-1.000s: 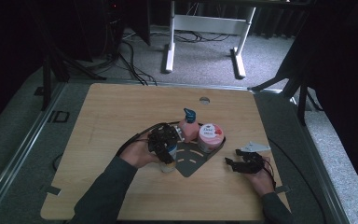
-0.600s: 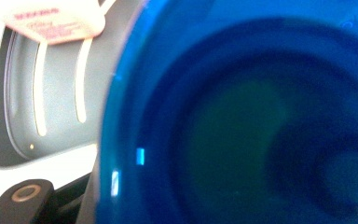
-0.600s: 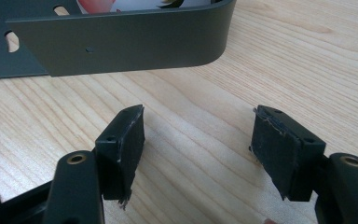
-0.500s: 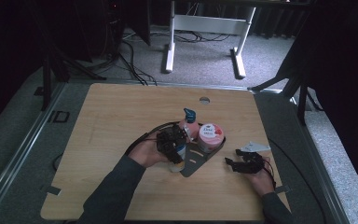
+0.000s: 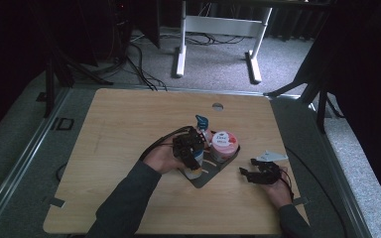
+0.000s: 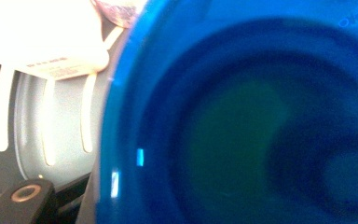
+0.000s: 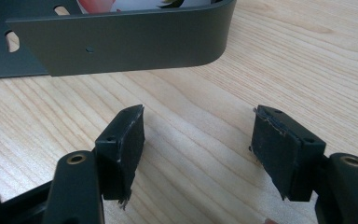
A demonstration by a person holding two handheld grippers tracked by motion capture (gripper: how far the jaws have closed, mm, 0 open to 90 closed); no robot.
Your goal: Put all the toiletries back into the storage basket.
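A dark grey slotted tray (image 5: 209,176) lies on the wooden table. On it stand a blue-capped bottle (image 5: 201,122) and a pink-and-white jar (image 5: 224,144). My left gripper (image 5: 188,148) hovers over the tray's left part, just left of the jar, shut on a blue round container (image 6: 242,121). In the left gripper view the container sits very close, one of the fingers (image 6: 24,199) against its edge, with the jar (image 6: 42,37) and the tray floor (image 6: 28,116) behind. My right gripper (image 5: 257,173) (image 7: 198,126) rests open on the wood, right of the tray's wall (image 7: 121,42), with nothing between its pads.
The table (image 5: 129,124) has a small round hole (image 5: 218,106) near its far edge. A white desk frame (image 5: 181,44) and cables stand on the floor beyond. Bare wood lies left of the tray and in front of it.
My left gripper has moved right across the tray toward the pink-and-white jar, carrying the container. The right gripper has stayed where it was.
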